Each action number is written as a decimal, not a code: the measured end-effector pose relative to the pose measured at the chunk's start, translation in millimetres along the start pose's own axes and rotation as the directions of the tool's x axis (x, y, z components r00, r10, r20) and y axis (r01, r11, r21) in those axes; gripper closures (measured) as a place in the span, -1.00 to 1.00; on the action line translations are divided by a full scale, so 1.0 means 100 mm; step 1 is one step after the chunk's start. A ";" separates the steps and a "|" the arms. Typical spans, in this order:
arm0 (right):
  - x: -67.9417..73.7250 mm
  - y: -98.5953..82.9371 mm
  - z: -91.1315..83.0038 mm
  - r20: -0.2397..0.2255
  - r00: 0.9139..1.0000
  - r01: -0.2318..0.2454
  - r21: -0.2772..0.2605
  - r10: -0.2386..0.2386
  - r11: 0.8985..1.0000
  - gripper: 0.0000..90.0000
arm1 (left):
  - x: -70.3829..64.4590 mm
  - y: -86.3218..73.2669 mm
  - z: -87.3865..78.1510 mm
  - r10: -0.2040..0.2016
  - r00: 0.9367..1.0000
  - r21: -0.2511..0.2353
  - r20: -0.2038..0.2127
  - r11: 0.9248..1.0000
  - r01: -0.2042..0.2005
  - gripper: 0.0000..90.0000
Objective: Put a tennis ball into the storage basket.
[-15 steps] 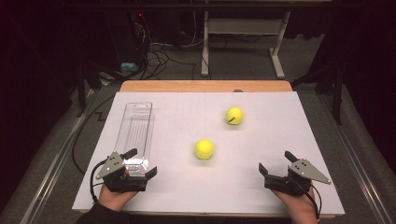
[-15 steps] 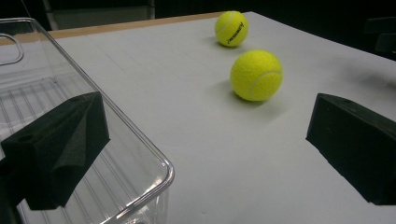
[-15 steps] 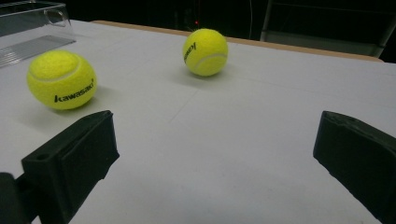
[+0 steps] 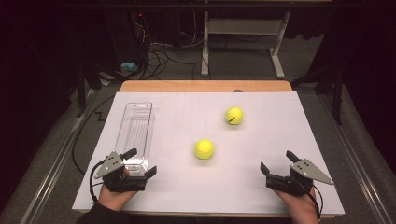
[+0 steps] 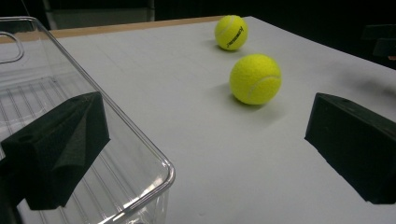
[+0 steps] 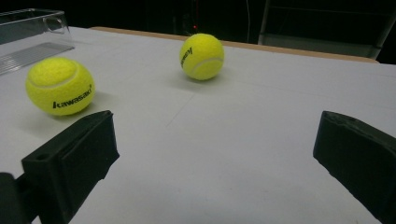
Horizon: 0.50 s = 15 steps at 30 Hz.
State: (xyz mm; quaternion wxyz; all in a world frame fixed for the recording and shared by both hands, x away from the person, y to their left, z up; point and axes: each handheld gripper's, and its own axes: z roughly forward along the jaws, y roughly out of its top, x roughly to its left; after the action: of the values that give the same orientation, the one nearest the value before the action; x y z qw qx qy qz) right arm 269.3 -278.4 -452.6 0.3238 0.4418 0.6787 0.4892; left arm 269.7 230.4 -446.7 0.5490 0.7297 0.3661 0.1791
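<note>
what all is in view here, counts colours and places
yellow felt tennis balls: 2, yellow; the nearer ball lies at the middle of the sheet, the farther ball beyond it toward the right, the two apart
clear plastic rectangular tray: 1, transparent, empty; left part of the sheet, long side running away from the person
white sheet: 1, white; covers most of the table top
wooden table: 1, light brown; its far edge shows beyond the sheet
left gripper: 1, black, jaws open; at the tray's near end
right gripper: 1, black, jaws open; near right part of the sheet
hands: 2; left hand, right hand, at the near edge
</note>
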 end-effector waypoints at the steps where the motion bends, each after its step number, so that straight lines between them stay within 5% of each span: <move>1: 0.00 0.00 0.00 -0.001 1.000 0.001 -0.002 -0.001 1.000 -1.00 | 0.00 0.00 0.00 0.000 1.000 0.000 0.001 1.000 0.000 -0.99; 15: 0.01 0.00 0.00 -0.003 1.000 0.001 0.000 -0.001 1.000 -1.00 | -0.08 0.04 0.07 0.009 0.999 0.016 0.031 1.000 -0.009 -0.99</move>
State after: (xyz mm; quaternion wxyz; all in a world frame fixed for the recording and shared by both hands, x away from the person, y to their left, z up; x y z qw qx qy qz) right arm 269.5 -277.7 -452.4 0.3228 0.4407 0.6796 0.4897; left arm 270.7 219.3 -444.7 0.5478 0.7385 0.3557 0.1673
